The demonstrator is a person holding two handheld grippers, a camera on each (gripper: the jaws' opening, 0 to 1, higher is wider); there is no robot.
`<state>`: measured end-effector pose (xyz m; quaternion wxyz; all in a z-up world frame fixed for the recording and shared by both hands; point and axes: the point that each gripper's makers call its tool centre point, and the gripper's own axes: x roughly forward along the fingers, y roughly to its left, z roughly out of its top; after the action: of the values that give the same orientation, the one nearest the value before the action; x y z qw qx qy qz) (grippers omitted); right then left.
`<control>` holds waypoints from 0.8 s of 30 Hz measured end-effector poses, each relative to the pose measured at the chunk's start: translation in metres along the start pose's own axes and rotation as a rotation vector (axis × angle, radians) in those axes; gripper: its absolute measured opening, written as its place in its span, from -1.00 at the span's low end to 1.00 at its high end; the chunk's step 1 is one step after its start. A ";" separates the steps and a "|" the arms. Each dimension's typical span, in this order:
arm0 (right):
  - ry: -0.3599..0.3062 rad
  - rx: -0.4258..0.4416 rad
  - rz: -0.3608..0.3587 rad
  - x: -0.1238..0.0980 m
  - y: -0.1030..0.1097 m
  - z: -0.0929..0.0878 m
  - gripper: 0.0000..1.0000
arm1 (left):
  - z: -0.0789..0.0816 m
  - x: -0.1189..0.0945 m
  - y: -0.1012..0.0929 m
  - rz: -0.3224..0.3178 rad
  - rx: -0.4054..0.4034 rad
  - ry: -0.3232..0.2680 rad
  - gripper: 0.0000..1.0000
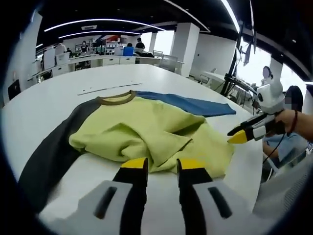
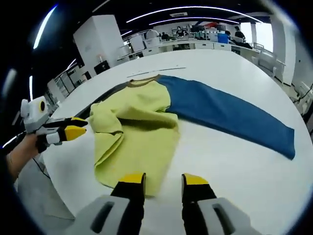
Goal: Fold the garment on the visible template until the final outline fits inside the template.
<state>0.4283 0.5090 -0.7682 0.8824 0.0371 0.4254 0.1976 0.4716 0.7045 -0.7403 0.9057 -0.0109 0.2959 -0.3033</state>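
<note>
Ahead of both open, empty jaws lies the soft, light garment (image 1: 146,134) on the desk (image 2: 230,161); its hem seems easiest to pinch.

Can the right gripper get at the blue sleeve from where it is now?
Probably yes. The right gripper hovers open over the yellow hem, and the blue sleeve lies flat on the white table ahead to its right, nothing lying between them.
</note>
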 end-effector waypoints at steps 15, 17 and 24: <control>-0.005 0.048 0.034 0.001 0.009 -0.006 -0.69 | -0.003 0.025 0.010 0.016 -0.071 0.026 -0.93; -0.006 0.056 0.033 0.001 0.010 -0.006 -0.72 | -0.005 0.025 0.011 0.017 -0.071 0.032 -0.94; 0.002 0.074 0.030 0.003 0.010 -0.005 -0.78 | -0.004 0.019 0.010 0.017 -0.050 0.036 -0.98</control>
<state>0.4227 0.5192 -0.7716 0.8770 0.0759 0.4327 0.1949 0.4868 0.7033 -0.7560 0.9023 -0.0254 0.3197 -0.2882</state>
